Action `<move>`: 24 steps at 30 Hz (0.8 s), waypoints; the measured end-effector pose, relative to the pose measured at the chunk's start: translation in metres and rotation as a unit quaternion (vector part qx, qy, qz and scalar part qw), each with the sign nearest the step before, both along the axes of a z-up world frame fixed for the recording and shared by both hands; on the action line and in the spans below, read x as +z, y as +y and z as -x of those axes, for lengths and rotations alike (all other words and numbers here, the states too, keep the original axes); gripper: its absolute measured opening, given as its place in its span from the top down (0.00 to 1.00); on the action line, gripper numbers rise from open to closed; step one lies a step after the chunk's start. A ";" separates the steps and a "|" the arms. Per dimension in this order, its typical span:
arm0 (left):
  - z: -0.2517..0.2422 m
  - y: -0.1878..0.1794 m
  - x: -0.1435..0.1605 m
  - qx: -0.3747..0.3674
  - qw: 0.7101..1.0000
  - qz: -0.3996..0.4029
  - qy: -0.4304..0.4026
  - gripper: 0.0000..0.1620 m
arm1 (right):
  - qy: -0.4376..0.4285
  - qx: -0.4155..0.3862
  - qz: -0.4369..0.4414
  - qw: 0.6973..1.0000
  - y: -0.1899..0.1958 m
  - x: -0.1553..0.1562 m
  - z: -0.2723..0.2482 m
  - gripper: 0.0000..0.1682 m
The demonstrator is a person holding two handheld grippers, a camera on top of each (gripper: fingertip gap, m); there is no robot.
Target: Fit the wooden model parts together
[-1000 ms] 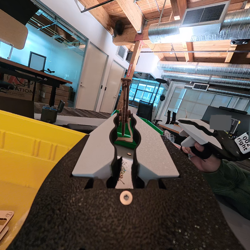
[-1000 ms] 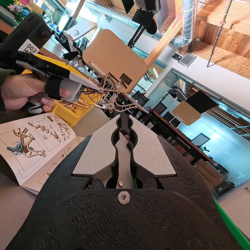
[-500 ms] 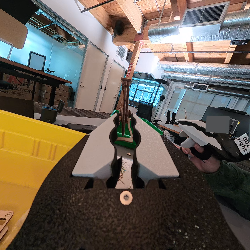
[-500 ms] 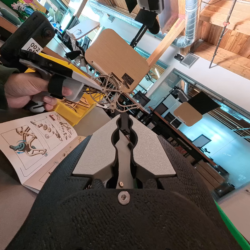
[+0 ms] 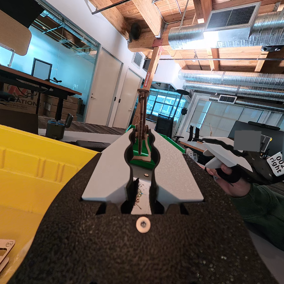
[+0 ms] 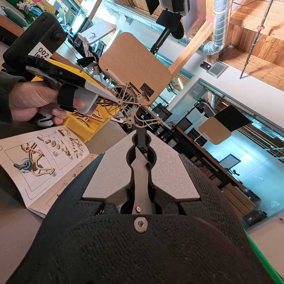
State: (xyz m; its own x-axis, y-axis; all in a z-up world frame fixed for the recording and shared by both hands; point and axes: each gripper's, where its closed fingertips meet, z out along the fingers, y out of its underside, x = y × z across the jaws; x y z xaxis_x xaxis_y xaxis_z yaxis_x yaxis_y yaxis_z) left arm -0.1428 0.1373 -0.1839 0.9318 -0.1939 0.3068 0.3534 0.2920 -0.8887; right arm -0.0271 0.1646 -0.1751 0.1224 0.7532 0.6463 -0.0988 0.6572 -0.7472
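Observation:
My left gripper (image 5: pixel 141 132) is shut on a wooden bicycle model (image 5: pixel 141 110) and holds it in the air, edge-on to its own camera. In the right wrist view the left gripper (image 6: pixel 118 101) pinches the model's spoked wheel (image 6: pixel 123 104), and the frame arm (image 6: pixel 147 122) hangs below. My right gripper (image 6: pixel 141 134) points at the model from just below it. Its jaws stand nearly together with a narrow gap and nothing between them. It also shows in the left wrist view (image 5: pixel 206 142) at the right. A small wooden gear (image 5: pixel 146 174) lies on the table, also seen in the right wrist view (image 6: pixel 138 209).
A yellow bin (image 5: pixel 30 161) with wooden part sheets (image 5: pixel 4 252) stands at the left, also seen in the right wrist view (image 6: pixel 86 127). A green tray (image 5: pixel 141 161) lies ahead. An open instruction booklet (image 6: pixel 38 161) lies on the grey table (image 6: pixel 15 230). My right fingertips sit around 12 cm from my left ones.
Almost nothing. The right gripper has shifted slightly, so the left gripper and the model sit a little further right in its view. The left gripper still holds the model.

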 end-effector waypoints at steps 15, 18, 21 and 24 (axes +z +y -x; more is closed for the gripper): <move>0.000 0.001 0.000 -0.001 1.000 0.001 -0.001 0.92 | -0.006 0.003 0.000 1.000 -0.001 -0.003 0.002 0.97; 0.000 0.000 0.000 -0.002 1.000 0.001 -0.002 0.92 | -0.010 0.007 0.003 1.000 -0.001 -0.006 0.003 0.96; 0.000 0.000 0.000 -0.002 1.000 0.000 -0.002 0.92 | -0.020 0.014 0.010 1.000 -0.002 -0.010 0.005 0.95; -0.002 0.000 0.000 -0.002 1.000 0.003 0.002 0.92 | -0.024 0.023 0.013 0.999 -0.004 -0.012 0.006 0.91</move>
